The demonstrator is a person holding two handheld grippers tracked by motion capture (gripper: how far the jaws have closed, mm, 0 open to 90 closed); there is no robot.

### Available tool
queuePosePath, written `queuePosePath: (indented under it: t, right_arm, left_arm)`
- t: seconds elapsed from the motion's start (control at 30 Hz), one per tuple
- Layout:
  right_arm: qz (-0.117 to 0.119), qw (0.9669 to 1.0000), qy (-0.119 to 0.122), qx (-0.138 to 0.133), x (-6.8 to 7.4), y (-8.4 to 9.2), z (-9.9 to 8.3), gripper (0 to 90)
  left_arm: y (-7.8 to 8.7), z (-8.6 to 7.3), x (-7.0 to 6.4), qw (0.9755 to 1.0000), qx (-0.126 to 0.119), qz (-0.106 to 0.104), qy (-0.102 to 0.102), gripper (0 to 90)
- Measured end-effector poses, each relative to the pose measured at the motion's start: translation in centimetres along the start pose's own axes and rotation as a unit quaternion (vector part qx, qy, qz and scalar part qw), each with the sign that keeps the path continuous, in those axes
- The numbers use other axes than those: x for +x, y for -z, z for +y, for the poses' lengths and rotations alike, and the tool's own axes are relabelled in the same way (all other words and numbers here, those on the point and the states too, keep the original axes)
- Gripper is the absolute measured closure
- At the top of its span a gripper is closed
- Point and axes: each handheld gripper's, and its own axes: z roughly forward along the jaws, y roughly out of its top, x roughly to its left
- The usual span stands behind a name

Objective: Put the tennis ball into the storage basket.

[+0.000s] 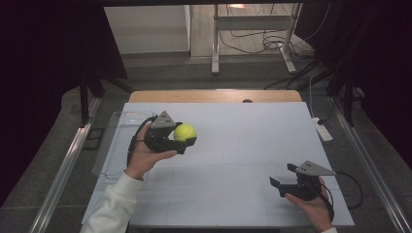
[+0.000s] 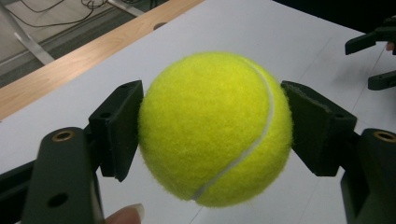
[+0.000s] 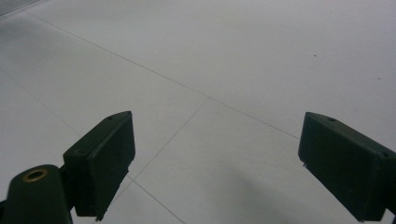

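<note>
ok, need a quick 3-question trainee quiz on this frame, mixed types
1. True or false: the left gripper is shut on the tennis ball.
2. The right gripper is: A) open with nothing between its jaws B) shut on a ball C) gripping a cable.
3. Fill in: the clear plastic tray lies at the table's ____ edge in the high view.

Key: 1 true; 2 A; 3 left.
</note>
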Motion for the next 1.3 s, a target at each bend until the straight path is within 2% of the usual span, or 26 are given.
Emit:
queuePosePath:
  t: [0.4, 0.7, 1.3]
  right_arm:
    - [-0.001, 1.0000, 0.000, -0.001, 0.0, 0.1, 0.0, 10.7]
    - [-0.002, 1.0000, 0.001, -0.001, 0.0, 0.1, 0.0, 10.7]
    - [-0.001, 1.0000, -0.001, -0.002, 0.0, 0.1, 0.0, 10.7]
  left_arm:
    - [0.6, -0.4, 1.0, 0.9997, -0.006, 0.021, 0.010, 26.0]
    - [1.1, -0.6, 2.0, 0.9991, -0.014, 0.032, 0.024, 26.0]
    - [1.9, -1.1, 3.4, 0.9977, -0.020, 0.051, 0.041, 26.0]
